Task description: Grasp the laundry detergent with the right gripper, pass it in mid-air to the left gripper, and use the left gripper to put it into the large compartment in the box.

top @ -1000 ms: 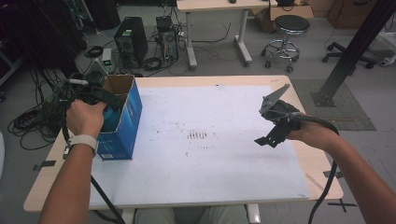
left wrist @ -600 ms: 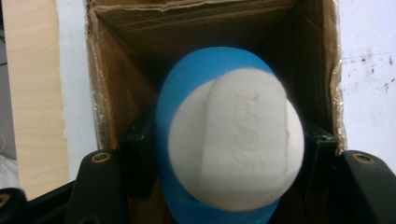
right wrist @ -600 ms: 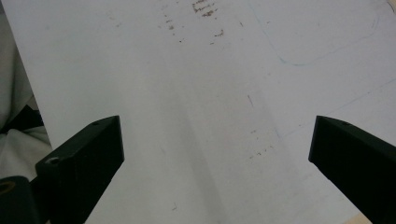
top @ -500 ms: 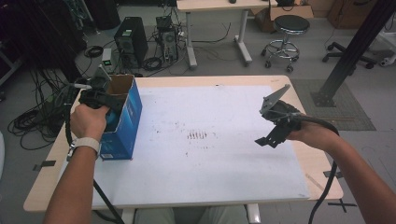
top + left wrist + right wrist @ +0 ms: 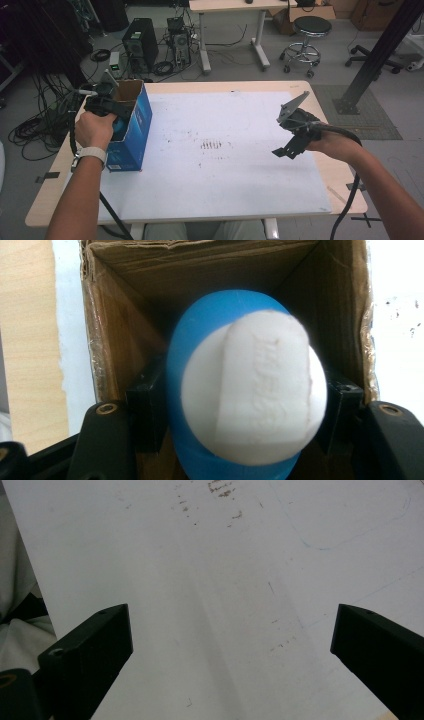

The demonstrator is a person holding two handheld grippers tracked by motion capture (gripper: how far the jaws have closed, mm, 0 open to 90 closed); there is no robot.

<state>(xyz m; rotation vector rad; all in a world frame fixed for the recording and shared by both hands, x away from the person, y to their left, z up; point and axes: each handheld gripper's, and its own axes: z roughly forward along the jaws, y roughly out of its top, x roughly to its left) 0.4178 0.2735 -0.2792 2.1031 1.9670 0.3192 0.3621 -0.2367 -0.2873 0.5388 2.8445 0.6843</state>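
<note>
your left gripper (image 5: pixel 107 106) sits at the far left of the counter (image 5: pixel 240 210), poised over the open top of the blue box (image 5: pixel 131 131) that stands upright there. in the left gripper view its jaws are clamped on a blue and white ball (image 5: pixel 247 390), one pad on each side, and the ball hangs just above the brown cardboard mouth of the box, not yet down inside. this looks like the placing step: the ball is carried and lined up, and what remains is the drop. the next move calls for you to lower it a little between the cardboard walls, keeping clear of the torn rim, then part the jaws so it falls in. across the white mat (image 5: pixel 225 170), well apart on the right, your right gripper (image 5: pixel 286 149) hovers above the bare surface with its jaws spread wide and nothing between them, so it can wait.
</note>
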